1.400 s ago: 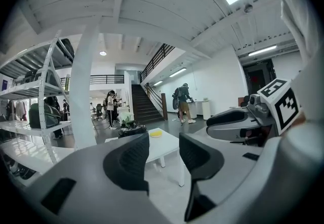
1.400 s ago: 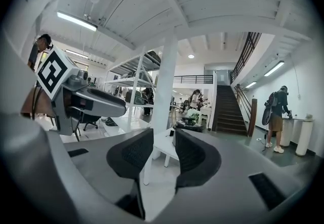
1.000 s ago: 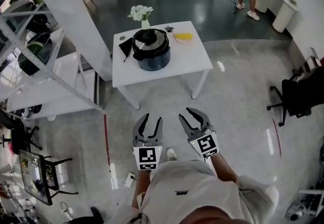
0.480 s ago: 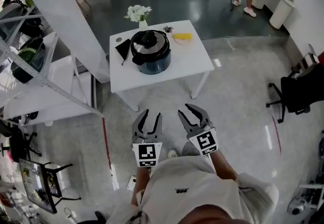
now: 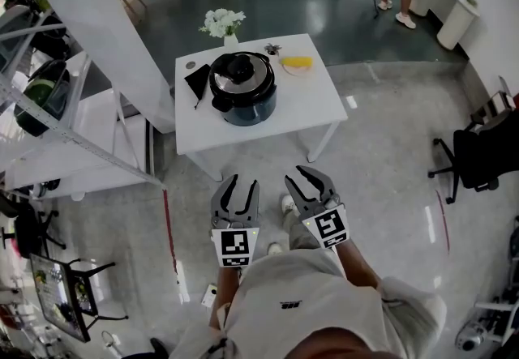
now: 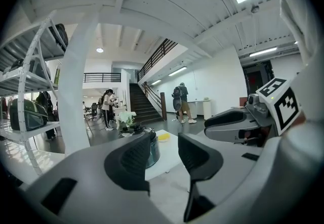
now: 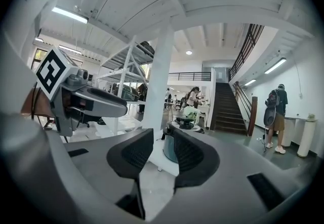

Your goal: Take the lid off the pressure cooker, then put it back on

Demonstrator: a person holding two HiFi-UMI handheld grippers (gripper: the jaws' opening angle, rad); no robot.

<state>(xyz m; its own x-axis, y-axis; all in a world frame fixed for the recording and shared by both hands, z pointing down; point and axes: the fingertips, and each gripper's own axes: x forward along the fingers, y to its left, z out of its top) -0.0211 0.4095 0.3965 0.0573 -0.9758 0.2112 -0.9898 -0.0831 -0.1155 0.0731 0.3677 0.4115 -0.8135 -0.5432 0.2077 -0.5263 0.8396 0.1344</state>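
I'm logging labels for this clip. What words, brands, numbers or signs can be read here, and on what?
No text is legible.
Shirt mark: too small to read.
Left marker cube and right marker cube: square code patterns, no letters.
Pressure cooker: no label readable.

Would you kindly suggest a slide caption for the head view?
Left gripper and right gripper, both empty, point toward the lidded pressure cooker on the white table.
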